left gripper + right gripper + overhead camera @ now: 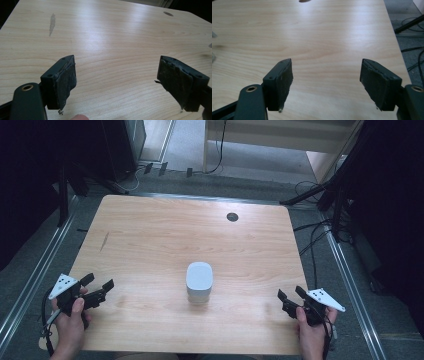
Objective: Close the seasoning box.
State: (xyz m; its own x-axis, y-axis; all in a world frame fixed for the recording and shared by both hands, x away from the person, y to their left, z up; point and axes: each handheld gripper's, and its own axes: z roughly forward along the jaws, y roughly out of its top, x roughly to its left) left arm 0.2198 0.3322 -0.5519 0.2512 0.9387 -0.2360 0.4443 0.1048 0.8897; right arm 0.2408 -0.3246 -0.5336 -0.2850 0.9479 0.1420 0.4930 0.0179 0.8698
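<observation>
The white container [199, 281] stands upright at the table's [150, 235] centre, untouched. The left gripper [97, 290] at eight o'clock and the right gripper [290, 296] at four o'clock both hover with jaws apart. Seemingly the reach hasn't begun; next, one must swing inward to straddle it.

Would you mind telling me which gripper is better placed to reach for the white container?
Roughly even. The white container stands midway between the open left gripper and open right gripper, untouched.

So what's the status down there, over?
Left gripper open, right gripper open, both empty. White container upright mid-table, untouched. Nothing in the way.
</observation>
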